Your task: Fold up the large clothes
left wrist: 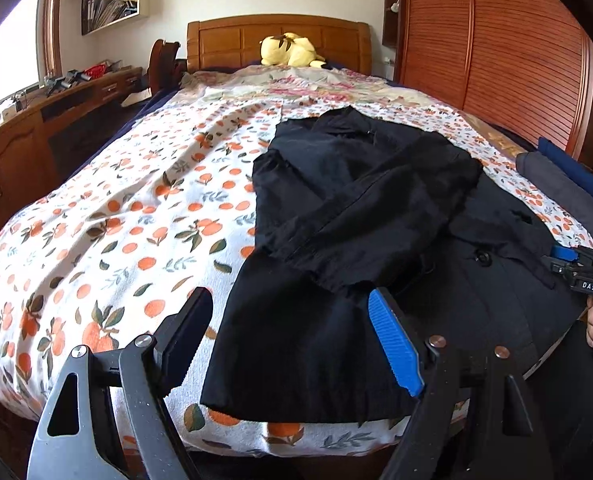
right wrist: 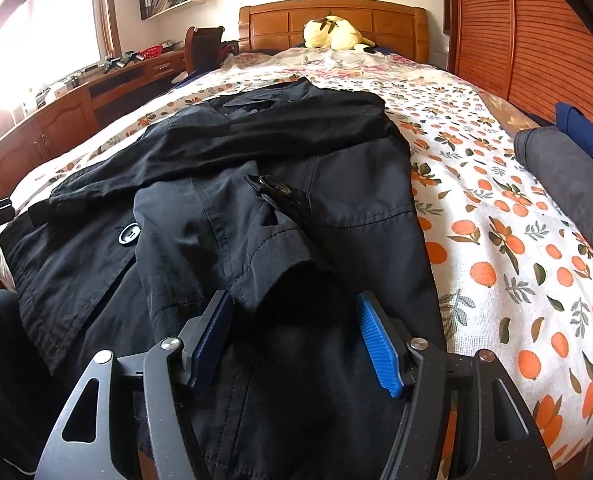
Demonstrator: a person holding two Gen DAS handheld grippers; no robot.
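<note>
the black coat (right wrist: 232,184) lies lengthwise on the bed (left wrist: 108,216), collar far. left gripper (left wrist: 292,344) gapes empty over its near hem corner; right gripper (right wrist: 296,340), spread, straddles a sleeve cuff unpinched.

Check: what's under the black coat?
The black coat lies on the orange-print bedspread, which shows around it on both sides. Its own folded sleeve lies on top. Whatever is directly beneath the coat stays covered.
</note>
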